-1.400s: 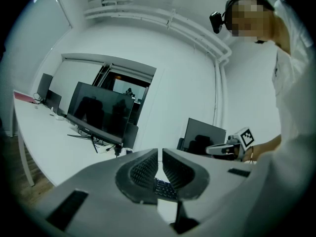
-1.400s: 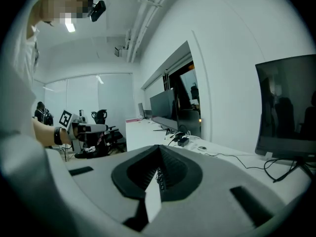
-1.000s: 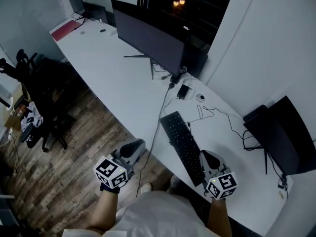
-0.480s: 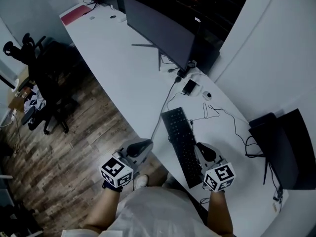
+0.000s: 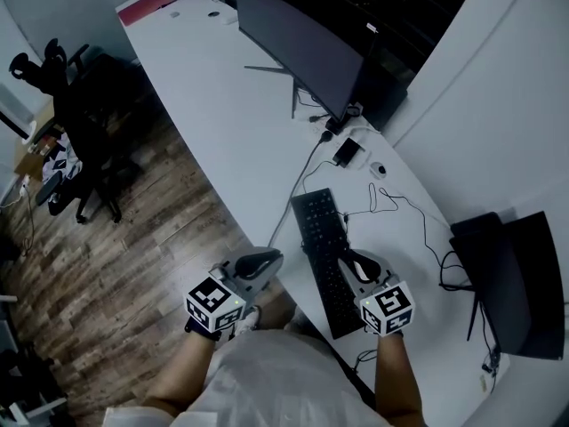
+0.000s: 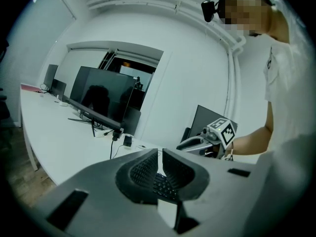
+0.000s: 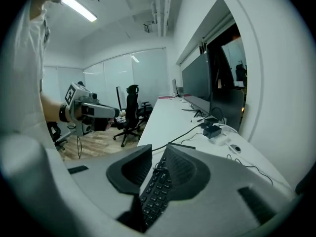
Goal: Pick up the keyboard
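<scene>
A black keyboard [image 5: 322, 238] lies slantwise on the white desk [image 5: 231, 140], its near end at the desk's front edge. My right gripper [image 5: 345, 258] hovers over the keyboard's right side near that end. Its jaws have just been opening and stand a little apart, with nothing pressed between them. In the right gripper view the keys [image 7: 155, 196] show through the gap of the right gripper [image 7: 158, 154]. My left gripper [image 5: 274, 258] is shut and empty, off the desk's front edge, left of the keyboard. In the left gripper view the left gripper [image 6: 159, 154] points at the keyboard [image 6: 163, 184].
A wide dark monitor [image 5: 302, 43] stands at the back, another monitor [image 5: 516, 283] at the right. A power adapter [image 5: 347, 154] and loose cables [image 5: 382, 198] lie beyond the keyboard. Office chairs [image 5: 80, 123] stand on the wood floor at left.
Both grippers have come down and closer to the keyboard. The right gripper has tilted downward over the keyboard's near end and its jaws have parted. The left jaws stay shut.
</scene>
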`<state>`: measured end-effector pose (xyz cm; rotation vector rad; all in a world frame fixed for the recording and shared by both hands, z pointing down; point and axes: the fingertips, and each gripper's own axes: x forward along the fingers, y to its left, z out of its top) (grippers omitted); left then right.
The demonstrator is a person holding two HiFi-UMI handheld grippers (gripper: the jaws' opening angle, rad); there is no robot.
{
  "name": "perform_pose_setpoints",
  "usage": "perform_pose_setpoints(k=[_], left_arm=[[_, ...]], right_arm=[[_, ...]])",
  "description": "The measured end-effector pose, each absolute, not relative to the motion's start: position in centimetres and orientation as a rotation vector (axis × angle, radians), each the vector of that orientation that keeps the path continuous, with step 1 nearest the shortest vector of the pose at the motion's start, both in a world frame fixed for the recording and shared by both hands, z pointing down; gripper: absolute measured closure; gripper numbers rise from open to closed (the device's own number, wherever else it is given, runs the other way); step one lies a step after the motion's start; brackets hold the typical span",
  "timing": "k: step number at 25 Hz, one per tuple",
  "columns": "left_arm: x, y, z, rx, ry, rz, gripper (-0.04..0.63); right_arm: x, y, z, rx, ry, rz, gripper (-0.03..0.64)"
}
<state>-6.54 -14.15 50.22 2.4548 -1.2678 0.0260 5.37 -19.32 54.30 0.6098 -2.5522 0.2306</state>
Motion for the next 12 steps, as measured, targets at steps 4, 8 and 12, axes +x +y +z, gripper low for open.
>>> perform_pose_setpoints(k=[4, 8, 12], left_arm=[[-6.2, -14.4, 50.7, 2.456, -1.251, 0.037, 0.568], [-6.0, -14.5, 51.0, 2.456, -1.238, 0.046, 0.568], [-5.9, -14.5, 51.2, 2.457, -1.231, 0.052, 0.568]], right_arm=[[4.8, -19.4, 55.1, 0.543, -2.519, 0.166, 0.506], [4.1, -19.5, 56.0, 0.478, -2.489, 0.113, 0.485], [3.4, -19.7, 56.9, 0.411, -2.458, 0.064, 0.463]])
